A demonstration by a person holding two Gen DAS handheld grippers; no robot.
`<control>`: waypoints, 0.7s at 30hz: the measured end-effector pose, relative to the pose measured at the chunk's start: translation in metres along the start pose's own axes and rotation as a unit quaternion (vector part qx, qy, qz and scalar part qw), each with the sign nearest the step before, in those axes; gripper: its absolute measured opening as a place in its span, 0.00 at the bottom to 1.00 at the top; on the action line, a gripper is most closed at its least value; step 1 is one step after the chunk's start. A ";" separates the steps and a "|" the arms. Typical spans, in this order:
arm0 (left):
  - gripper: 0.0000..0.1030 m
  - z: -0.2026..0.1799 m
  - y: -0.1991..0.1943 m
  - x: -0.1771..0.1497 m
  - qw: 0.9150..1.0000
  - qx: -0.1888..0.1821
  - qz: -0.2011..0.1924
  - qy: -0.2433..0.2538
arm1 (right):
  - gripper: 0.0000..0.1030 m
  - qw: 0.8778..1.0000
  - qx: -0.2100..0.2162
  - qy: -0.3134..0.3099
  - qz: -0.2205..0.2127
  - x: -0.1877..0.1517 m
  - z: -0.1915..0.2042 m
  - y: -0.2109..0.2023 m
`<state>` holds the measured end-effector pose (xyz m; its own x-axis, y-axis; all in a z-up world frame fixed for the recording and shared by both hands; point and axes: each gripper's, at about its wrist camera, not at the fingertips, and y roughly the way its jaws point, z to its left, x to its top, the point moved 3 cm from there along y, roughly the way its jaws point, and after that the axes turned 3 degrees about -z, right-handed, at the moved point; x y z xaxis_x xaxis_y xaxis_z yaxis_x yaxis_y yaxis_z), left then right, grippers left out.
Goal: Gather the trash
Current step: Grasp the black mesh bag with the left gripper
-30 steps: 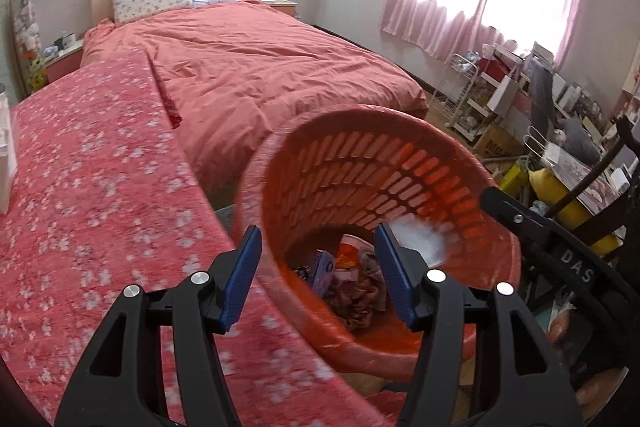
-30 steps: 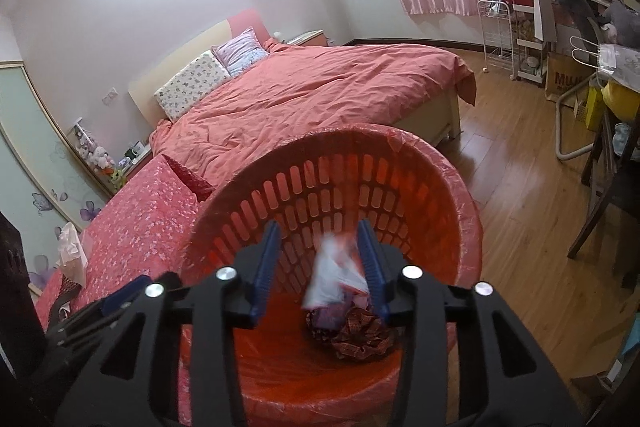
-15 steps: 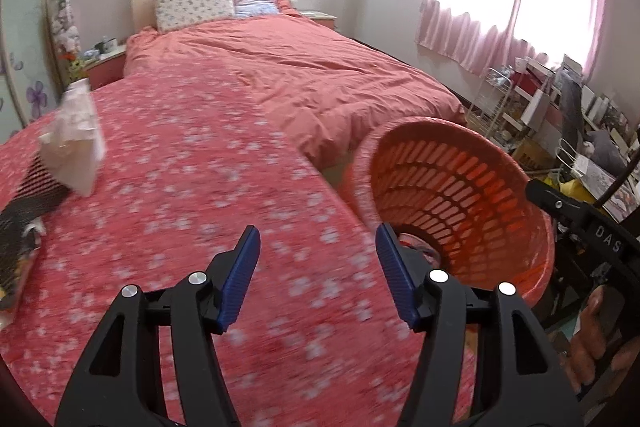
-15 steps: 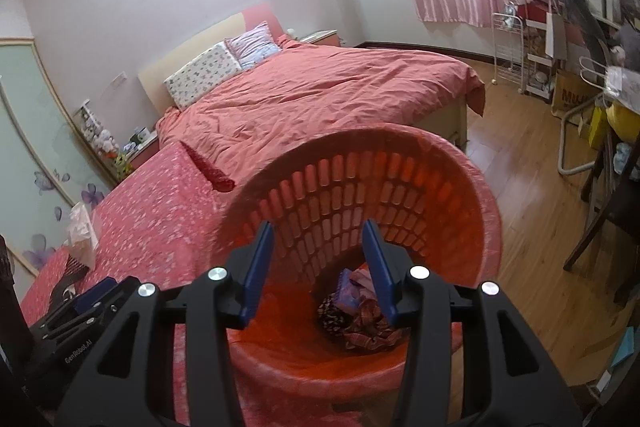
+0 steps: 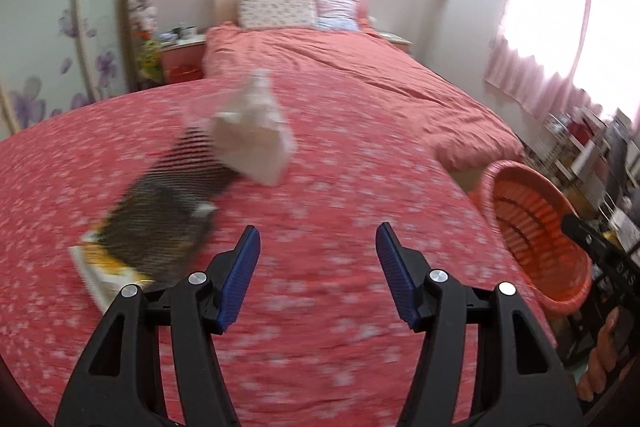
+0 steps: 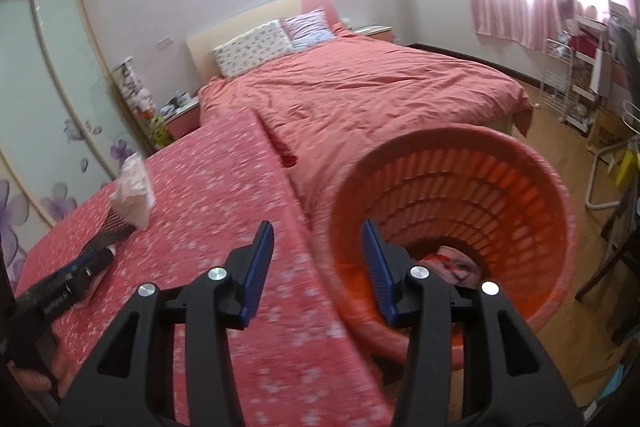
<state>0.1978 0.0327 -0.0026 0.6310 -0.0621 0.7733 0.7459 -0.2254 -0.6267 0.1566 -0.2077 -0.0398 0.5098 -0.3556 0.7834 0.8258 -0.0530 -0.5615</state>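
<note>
Jaws of your left gripper (image 5: 318,273) stand spread with nothing between them, low in the frame over the floral red cloth (image 5: 320,195) on the table. Left of centre in that view, a crumpled white wrapper (image 5: 256,143) lies on the cloth, touching a dark mesh-patterned packet (image 5: 164,223) that overlaps a white and yellow box (image 5: 100,269); all three are blurred. Your orange basket (image 5: 532,227) sits at the right edge, just off the table's side. Your right gripper (image 6: 318,269) is likewise spread and empty, straddling the table edge and the basket rim (image 6: 460,139). Deep in the basket, lower right of that frame, lies pinkish trash (image 6: 452,261). Behind, a bed (image 6: 360,87) fills the middle.
</note>
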 end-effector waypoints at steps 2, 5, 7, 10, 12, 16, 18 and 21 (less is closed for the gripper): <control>0.59 0.018 -0.003 0.002 1.000 0.015 -0.006 -0.009 | 0.45 1.000 0.009 -0.011 0.006 -0.004 0.015 0.002; 0.58 0.049 -0.003 0.005 0.999 0.043 -0.009 -0.027 | 0.45 1.000 0.016 -0.023 0.012 -0.008 0.029 0.005; 0.58 0.071 -0.002 0.006 0.997 0.058 -0.007 -0.044 | 0.45 0.999 0.021 -0.029 0.017 -0.011 0.038 0.006; 0.58 0.090 0.004 0.005 0.996 0.069 0.001 -0.057 | 0.45 0.999 0.025 -0.036 0.025 -0.015 0.048 0.011; 0.58 0.095 0.010 0.005 0.996 0.073 0.009 -0.057 | 0.45 0.998 0.027 -0.038 0.029 -0.017 0.053 0.014; 0.58 0.099 0.029 0.000 0.995 0.079 0.035 -0.048 | 0.45 0.998 0.029 -0.046 0.036 -0.021 0.061 0.017; 0.58 0.098 0.039 -0.006 0.994 0.092 0.049 -0.039 | 0.45 0.998 0.029 -0.048 0.038 -0.022 0.062 0.017; 0.46 0.098 0.044 -0.014 0.992 0.104 0.058 -0.029 | 0.45 0.998 0.028 -0.047 0.040 -0.023 0.062 0.018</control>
<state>0.2425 0.1191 -0.0504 0.7217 -0.0189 0.6920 0.6918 -0.0132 -0.7219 0.1747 -0.1424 -0.0512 0.5927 -0.2667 0.7600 0.7926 0.0252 -0.6093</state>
